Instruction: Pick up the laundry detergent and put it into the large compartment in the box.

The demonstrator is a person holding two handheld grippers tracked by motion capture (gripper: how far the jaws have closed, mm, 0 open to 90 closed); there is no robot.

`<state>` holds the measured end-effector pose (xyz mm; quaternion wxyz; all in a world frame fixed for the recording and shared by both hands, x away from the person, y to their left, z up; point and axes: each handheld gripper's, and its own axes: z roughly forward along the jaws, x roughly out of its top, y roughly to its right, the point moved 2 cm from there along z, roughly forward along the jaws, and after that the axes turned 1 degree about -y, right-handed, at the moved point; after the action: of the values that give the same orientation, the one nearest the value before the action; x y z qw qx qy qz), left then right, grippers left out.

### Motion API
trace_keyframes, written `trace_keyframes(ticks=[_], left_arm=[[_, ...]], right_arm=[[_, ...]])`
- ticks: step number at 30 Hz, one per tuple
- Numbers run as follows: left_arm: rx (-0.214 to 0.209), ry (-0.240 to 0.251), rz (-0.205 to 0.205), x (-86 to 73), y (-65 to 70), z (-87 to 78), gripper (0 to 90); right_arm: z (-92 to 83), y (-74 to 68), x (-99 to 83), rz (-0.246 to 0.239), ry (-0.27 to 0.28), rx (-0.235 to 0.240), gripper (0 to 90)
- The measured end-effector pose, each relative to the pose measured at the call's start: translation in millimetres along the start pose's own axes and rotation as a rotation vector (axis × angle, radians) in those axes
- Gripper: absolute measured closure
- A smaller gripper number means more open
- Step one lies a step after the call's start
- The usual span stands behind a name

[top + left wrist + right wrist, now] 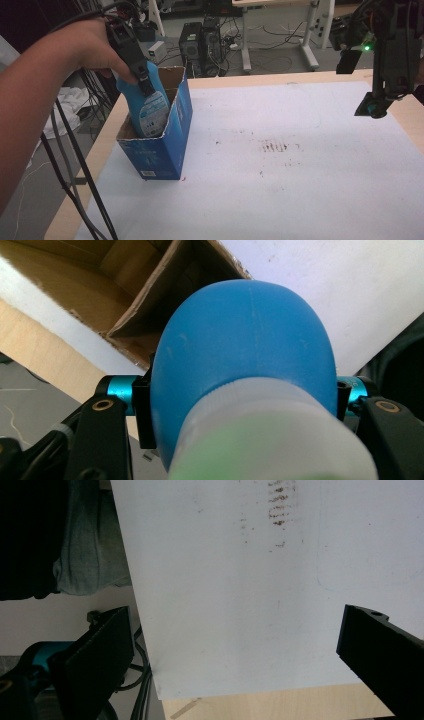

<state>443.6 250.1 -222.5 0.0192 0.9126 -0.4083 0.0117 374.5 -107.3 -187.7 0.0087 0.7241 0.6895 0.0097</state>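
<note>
A blue plastic bottle (151, 107) with a round label stands partly inside an open blue cardboard box (165, 147) at the table's left edge. My left gripper (140, 75) is shut on the bottle's upper part, held from above by a hand. In the left gripper view the bottle (245, 350) bulges between the jaws, its whitish cap end nearest the camera, with the box's brown inside (145, 285) beyond. My right gripper (374, 106) hangs over the table's far right corner, jaws wide apart and nothing between them, above the white sheet (240, 590).
A white sheet (280, 170) covers most of the wooden table and carries dark smudges (274, 146) near its middle. Black cables (75, 170) trail off the left edge. Computer cases (200, 42) and table legs stand on the floor behind.
</note>
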Motion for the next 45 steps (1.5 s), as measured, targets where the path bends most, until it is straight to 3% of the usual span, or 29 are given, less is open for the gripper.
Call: trace_keyframes(ticks=[8, 19, 26, 40, 45], left_arm=[[-0.002, -0.010, 0.076, -1.7, -0.1, 28.7, 38.6], [-0.027, -0.042, 0.143, -3.7, 0.1, 67.5, 38.5], [-0.027, -0.050, 0.176, -4.6, -0.7, 80.6, 38.5], [-0.037, -0.045, 0.157, -5.4, -2.2, 88.8, 38.3], [-0.049, -0.050, 0.131, -6.0, -4.5, 89.0, 38.0]], right_arm=[[-0.6, -0.8, -1.3, 0.000, -0.001, -0.004, 1.2], [-0.2, -0.9, -1.3, -0.004, -0.003, -0.005, 1.2], [0.1, -0.4, -0.2, -0.004, -0.001, -0.007, 1.2], [1.8, 0.7, 0.9, -0.002, -0.003, -0.006, 1.2], [2.2, 0.9, 2.0, -0.008, -0.001, -0.005, 1.2]])
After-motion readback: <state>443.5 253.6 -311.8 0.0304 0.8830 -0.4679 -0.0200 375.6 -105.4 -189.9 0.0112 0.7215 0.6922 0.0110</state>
